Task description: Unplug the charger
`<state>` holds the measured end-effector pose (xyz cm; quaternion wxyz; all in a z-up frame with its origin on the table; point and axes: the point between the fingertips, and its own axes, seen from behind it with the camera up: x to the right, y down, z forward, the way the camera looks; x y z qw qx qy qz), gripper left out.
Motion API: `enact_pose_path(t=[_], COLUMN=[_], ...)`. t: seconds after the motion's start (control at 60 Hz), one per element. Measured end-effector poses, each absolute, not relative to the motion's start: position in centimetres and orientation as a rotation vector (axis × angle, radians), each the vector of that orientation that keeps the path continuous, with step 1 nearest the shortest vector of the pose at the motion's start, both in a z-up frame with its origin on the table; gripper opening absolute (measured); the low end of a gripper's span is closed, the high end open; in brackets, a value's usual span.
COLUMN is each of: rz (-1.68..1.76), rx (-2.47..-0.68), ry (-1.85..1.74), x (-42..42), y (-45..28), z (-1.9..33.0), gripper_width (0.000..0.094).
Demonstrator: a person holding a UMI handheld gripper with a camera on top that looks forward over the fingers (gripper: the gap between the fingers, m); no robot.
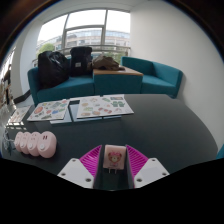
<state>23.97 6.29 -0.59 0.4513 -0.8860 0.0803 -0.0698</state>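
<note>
The gripper [113,172] occupies the near centre of the view, its two fingers bearing magenta pads [92,158] on their inner faces. The fingers stand moderately apart, and between them sits a small pale, roughly square object [114,159] with faint pinkish marks on its near face, probably the charger. It fills most of the gap between the pads; whether both pads actually press on it cannot be told. Below it, a light-coloured part of the gripper body spans the space between the fingers.

Beyond the fingers extends a dark grey table [150,125]. To the near left on this surface lies a row of rounded, pale pink objects [35,145], set close together; their kind cannot be told. Farther off, at the table's far side, several illustrated sheets [102,105] lie flat, with another printed sheet [48,109] to their left, partly overlapping neighbouring papers.

Behind the table stands a teal sofa [150,75] that wraps around a corner. A dark bag [52,68] rests on its left section, a second dark item [81,58] sits further right, and a brown surface [115,70] holds a small heap of things. Large windows [90,28] fill the far wall, showing a building outside.
</note>
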Motion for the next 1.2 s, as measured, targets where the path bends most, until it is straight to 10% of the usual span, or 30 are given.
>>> enact_pose_path(t=[0.333, 0.617, 1.2], rz=[-0.181, -0.115, -0.026], rx=[-2.079, -1.934, -1.935], ry=[0.173, 0.192, 0.069], x=[21.7, 15.3, 6.0], y=[5.2, -2.1, -13.4], z=[6.1, 18.3, 20.3], gripper_width=[0.0767, 0.0776, 0.0791])
